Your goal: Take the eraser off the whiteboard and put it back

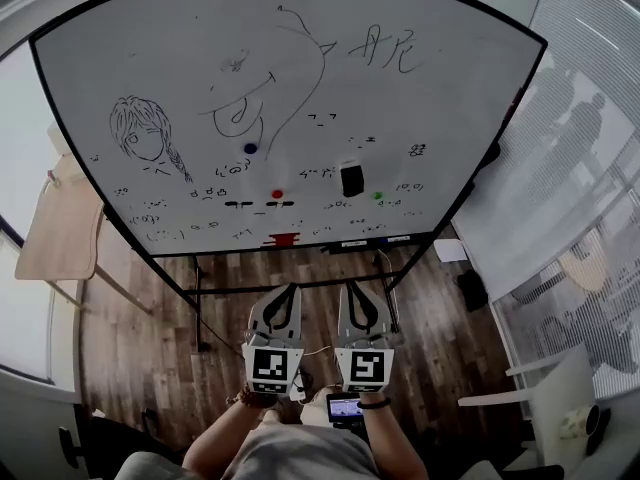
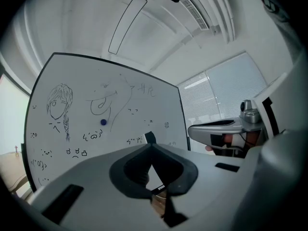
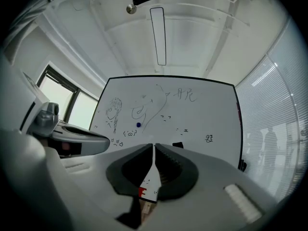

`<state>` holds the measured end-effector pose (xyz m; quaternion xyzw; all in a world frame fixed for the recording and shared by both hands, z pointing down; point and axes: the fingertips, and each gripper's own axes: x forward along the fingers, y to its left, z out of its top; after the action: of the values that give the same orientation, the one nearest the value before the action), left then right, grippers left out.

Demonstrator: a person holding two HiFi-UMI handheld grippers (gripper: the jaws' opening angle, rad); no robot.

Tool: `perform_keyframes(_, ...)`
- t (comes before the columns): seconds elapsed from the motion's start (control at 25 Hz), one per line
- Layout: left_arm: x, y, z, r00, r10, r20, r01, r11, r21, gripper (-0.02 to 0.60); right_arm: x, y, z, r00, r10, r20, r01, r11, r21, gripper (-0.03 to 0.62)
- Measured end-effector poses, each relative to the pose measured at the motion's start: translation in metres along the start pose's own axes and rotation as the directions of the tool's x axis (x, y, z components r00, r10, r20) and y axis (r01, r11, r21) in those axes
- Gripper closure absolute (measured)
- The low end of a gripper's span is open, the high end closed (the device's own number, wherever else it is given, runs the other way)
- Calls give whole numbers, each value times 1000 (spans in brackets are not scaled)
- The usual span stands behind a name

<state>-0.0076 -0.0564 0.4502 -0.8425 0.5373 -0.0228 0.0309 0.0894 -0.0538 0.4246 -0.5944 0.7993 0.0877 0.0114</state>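
Note:
A black eraser [image 1: 352,179] sticks to the lower right part of the whiteboard [image 1: 150,58], which is covered in marker sketches. In the left gripper view the eraser [image 2: 149,137] shows just above the jaw tips. The right gripper view has the eraser [image 3: 177,145] slightly right of the tips. Both grippers are held side by side, well short of the board and below it, pointing at it. My left gripper [image 1: 285,291] [image 2: 150,147] is shut with nothing in it. My right gripper [image 1: 357,291] [image 3: 153,146] is shut too, and empty.
Blue [image 1: 250,149], red [image 1: 277,194] and green [image 1: 378,195] magnets dot the board. A red item [image 1: 284,238] lies on its tray. The board's stand legs [image 1: 197,298] rest on wood flooring. There is a wooden table [image 1: 60,228] to the left, a blinds-covered glass wall [image 1: 570,168] to the right, and a white chair [image 1: 560,408] at lower right.

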Motion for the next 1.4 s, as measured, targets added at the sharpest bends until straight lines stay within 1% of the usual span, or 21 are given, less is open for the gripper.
perform_keyframes(0.2,29,-3,-3,998,70,-5,-70,997,-15,574,22,-31,-10,999,52,1,-52,999,1,566)
perform_keyframes(0.36,48,2,-9,995,95,-6,-95,995,-33,574,42,-40,-17,998,68,2,-68,998,-1,566)
perform_keyframes(0.52,65,11,-12,997,82,-1,-82,996,-47,574,63,-39,-25,998,65,-14,-65,998,-16,566)
perform_keyframes(0.76,87,33,-12,1000,28,6,-28,998,-54,574,96,-37,-29,999,26,-34,-28,999,-45,560)
perform_keyframes(0.96,103,53,-13,1000,8,8,-7,999,-53,574,119,-38,-30,999,1,-40,-3,998,-67,560)
perform_keyframes(1.12,110,60,-17,1000,-10,0,10,999,-51,574,132,-40,-33,999,-15,-48,12,997,-77,558)
perform_keyframes(1.4,116,66,-21,1000,-21,-8,21,999,-49,574,146,-43,-42,998,-26,-61,21,996,-87,554)
